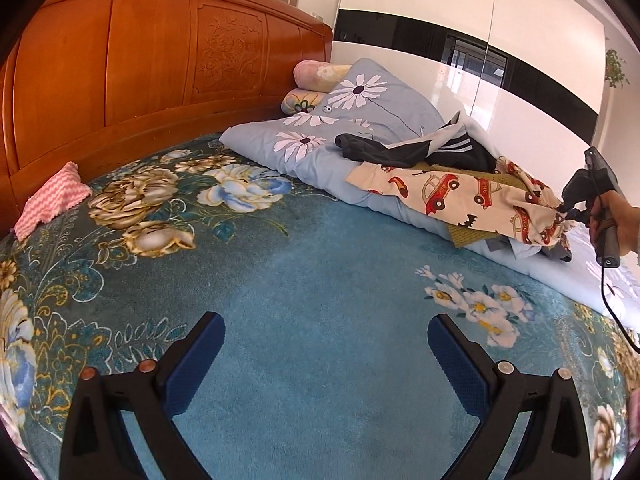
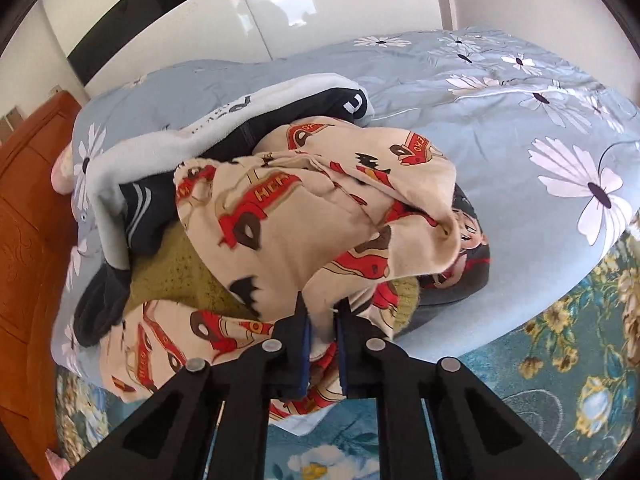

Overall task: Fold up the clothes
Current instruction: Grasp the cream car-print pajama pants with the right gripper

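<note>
A cream garment printed with red cars (image 2: 304,216) lies crumpled on top of a pile of clothes on a blue daisy quilt (image 2: 520,120). My right gripper (image 2: 322,312) is shut on a fold of that garment, cloth pinched between its blue pads. The left wrist view shows the same garment (image 1: 452,192) at the right, with the right gripper (image 1: 566,212) at its near end, held by a hand (image 1: 616,216). My left gripper (image 1: 326,336) hangs open over bare blue carpet-like bedspread, nothing between its fingers.
A dark striped garment (image 1: 400,152), an olive knit piece (image 2: 176,272) and a pale fleece (image 2: 120,160) lie in the same pile. A wooden headboard (image 1: 140,48) stands behind, a pink cloth (image 1: 52,200) at its foot. Pillows (image 1: 316,84) and a glossy wardrobe (image 1: 500,80) stand beyond.
</note>
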{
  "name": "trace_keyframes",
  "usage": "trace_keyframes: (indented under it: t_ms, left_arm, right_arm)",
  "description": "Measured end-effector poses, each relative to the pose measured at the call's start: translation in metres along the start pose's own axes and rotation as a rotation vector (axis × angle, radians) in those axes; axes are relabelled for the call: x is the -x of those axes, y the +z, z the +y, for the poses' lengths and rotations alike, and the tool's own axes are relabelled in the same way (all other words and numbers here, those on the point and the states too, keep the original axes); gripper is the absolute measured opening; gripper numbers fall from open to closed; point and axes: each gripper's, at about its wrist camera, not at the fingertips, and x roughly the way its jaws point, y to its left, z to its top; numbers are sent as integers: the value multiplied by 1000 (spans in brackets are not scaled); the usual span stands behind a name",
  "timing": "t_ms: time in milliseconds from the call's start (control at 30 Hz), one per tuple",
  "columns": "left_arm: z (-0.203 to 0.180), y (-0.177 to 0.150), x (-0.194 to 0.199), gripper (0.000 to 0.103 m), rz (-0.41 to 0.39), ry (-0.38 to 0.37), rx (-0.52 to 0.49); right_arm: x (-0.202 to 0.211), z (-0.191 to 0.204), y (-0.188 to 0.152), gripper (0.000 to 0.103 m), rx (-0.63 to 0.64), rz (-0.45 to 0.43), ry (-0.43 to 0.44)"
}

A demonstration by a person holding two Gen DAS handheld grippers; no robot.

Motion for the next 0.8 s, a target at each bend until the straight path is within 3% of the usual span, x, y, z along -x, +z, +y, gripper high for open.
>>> trace_keyframes:
  t_ms: [233,333,467,667,800]
  left_arm:
    - [-5,2,46,103,-6,-45,83]
    - [-12,7,66,103,-15,-77,129]
    - [-27,12,89,103,-20,-96,115]
    - [-45,13,111,103,-34,-84,57]
    - [-54,11,109,103,-26,-83,52]
  right_arm:
    - [23,-34,-34,5,167,92,-80]
    - [36,-54,-52,3,207,126,-89]
    - [51,-69,-68,0,248,160,-68]
    - [67,-96,-83,0,189,165,55]
    - [65,-108,-78,0,62,155,147]
